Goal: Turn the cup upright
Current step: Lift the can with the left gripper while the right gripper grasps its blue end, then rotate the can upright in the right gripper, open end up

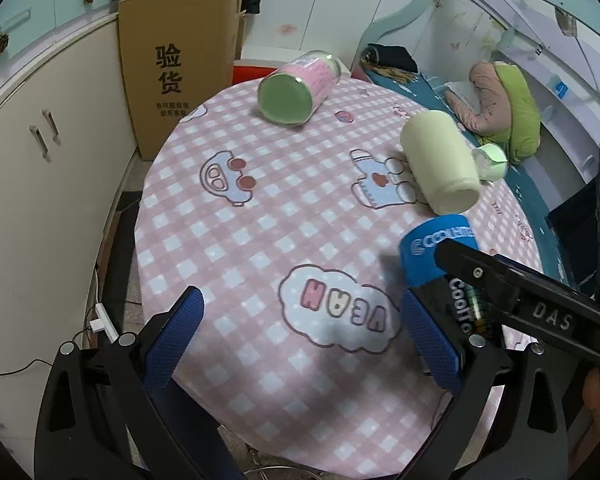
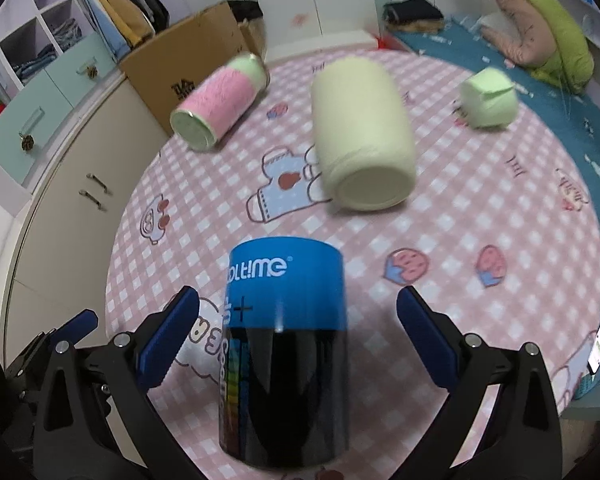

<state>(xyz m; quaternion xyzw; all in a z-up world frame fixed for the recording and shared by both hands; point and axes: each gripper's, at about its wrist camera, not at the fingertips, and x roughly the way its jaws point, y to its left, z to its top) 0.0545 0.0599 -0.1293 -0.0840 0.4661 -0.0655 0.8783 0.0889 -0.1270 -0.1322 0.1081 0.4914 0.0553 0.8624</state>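
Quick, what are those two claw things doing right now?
Left gripper: open, holding nothing.
Right gripper: open around the blue and black cup, pads not touching it.

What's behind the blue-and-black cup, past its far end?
Behind the blue-and-black cup lies the pale yellow cup on its side on the checked tablecloth. Farther back: a pink cup and a small green cup. The cup's own interior isn't visible.

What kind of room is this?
Probably a child's bedroom at home: a bed with a green pillow, a wardrobe of folded clothes, and a pink cartoon tablecloth holding toppled cups.
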